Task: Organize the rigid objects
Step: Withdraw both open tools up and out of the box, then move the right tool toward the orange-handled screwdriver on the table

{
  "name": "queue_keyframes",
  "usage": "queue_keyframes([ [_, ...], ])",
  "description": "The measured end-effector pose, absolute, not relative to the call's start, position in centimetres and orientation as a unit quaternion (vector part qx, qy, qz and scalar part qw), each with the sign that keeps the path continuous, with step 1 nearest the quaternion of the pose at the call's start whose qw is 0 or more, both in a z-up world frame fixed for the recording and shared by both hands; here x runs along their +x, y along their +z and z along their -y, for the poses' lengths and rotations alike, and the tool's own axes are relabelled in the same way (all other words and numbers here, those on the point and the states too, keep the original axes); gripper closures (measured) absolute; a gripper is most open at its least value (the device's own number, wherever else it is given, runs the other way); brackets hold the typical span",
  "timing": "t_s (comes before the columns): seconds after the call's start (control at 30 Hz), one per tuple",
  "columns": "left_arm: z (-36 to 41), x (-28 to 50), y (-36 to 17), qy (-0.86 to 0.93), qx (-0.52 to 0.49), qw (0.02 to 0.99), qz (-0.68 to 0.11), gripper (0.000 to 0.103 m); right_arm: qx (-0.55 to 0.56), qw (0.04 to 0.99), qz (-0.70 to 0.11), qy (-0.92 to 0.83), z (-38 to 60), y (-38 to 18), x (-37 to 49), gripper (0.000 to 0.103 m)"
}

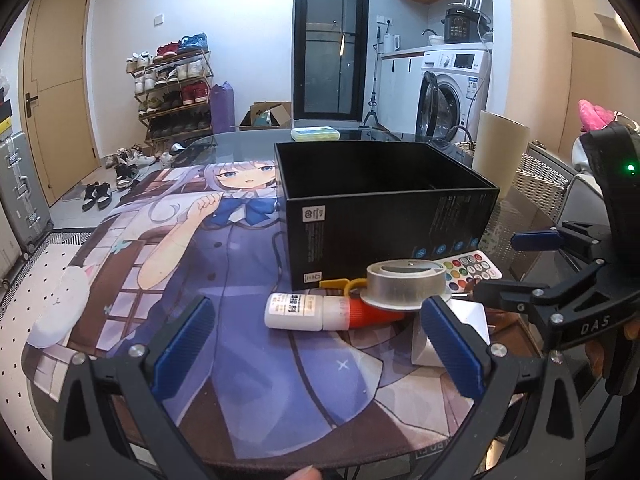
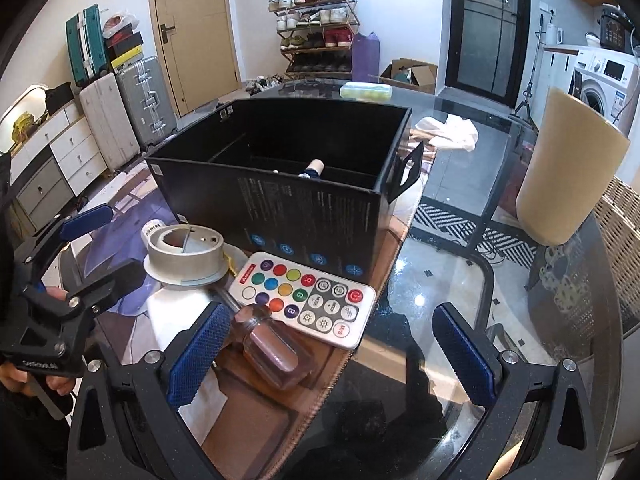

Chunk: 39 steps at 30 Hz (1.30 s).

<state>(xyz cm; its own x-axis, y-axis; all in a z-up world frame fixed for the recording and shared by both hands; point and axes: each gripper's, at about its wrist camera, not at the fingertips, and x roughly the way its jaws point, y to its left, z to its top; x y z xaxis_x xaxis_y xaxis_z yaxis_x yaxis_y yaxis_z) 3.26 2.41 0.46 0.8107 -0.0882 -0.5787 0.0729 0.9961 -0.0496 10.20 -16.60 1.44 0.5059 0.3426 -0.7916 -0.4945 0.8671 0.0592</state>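
Nearest the cameras, both claws stand apart and empty: the left claw (image 1: 316, 344) hangs before a white bottle (image 1: 294, 311) lying on the mat, the right claw (image 2: 332, 354) just above a clear-handled screwdriver (image 2: 272, 354). Just behind lie a colour-button remote (image 2: 310, 298) and a grey flanged ring (image 2: 184, 252). Beyond them the black box (image 2: 280, 204) sits on the glass counter (image 2: 460, 280), one small item already inside. Sorting looks barely begun; next, a claw must close on one piece and lift it into the box.
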Motion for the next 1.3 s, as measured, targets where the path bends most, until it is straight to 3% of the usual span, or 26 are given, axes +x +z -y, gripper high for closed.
queue_keyframes([
  [0.77,-1.0,3.6,0.0,-0.081,-0.003,0.943,-0.323,0.0,-0.118,0.864,-0.447,0.2,20.5,0.5,9.6,0.0],
  [1.3,-0.5,2.9,0.0,-0.094,0.006,0.941,-0.324,0.0,-0.083,0.855,-0.465,0.214,17.7,-0.1,9.5,0.0],
])
